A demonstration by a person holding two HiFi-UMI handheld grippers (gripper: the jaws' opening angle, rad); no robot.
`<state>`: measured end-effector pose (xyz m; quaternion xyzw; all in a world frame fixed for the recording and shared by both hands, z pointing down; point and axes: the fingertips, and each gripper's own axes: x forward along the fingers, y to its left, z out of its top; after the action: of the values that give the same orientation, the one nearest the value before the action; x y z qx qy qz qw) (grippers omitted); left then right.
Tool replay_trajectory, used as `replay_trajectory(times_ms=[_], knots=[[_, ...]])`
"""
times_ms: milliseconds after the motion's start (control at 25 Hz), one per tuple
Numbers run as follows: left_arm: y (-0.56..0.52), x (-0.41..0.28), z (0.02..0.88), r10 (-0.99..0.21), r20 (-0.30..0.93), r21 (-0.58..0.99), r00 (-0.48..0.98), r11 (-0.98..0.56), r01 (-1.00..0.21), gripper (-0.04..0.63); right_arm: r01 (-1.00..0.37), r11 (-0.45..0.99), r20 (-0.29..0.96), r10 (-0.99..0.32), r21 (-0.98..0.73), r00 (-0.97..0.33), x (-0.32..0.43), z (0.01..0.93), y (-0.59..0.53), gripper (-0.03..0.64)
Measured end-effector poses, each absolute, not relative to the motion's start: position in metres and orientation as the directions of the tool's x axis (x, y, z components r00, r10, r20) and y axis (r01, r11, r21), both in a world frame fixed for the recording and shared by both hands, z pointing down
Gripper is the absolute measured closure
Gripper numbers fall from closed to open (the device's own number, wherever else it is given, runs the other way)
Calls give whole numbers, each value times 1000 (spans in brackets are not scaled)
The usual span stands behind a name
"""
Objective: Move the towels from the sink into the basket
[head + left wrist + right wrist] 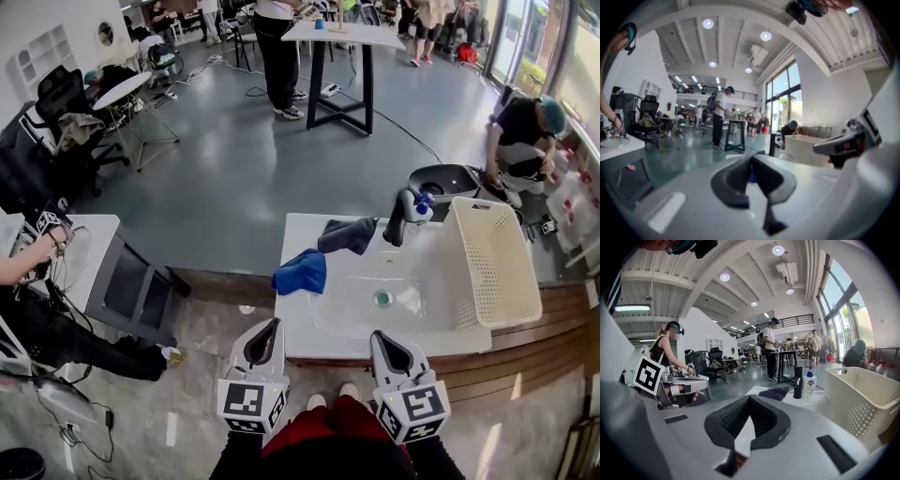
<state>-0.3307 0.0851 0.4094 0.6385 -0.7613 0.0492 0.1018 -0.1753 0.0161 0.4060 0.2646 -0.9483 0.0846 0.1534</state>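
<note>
Spread the left hand-held gripper (271, 326) and the right hand-held gripper (379, 337), both pinched together on nothing at 6 o'clock of the sink (412, 281). Reach first for the blue towel (302, 272) draped over the rim at 9 o'clock, then the dark grey towel (347, 234) at 11. Pinch a thick fold, lift clear, carry to the basket (492, 262) at 3 o'clock.

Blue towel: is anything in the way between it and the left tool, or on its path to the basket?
Nothing visible does. The left tool has a clear line to the blue towel. Toward the basket lies only the open sink; the faucet and soap bottle stand behind that path.
</note>
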Motion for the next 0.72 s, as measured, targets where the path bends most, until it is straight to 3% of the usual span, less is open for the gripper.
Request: replay_trajectory(times_ms=[720], knots=[[8, -365, 448, -914, 370, 18, -164, 184, -983, 508, -493, 864, 371, -427, -101, -825, -205, 423, -60, 609]])
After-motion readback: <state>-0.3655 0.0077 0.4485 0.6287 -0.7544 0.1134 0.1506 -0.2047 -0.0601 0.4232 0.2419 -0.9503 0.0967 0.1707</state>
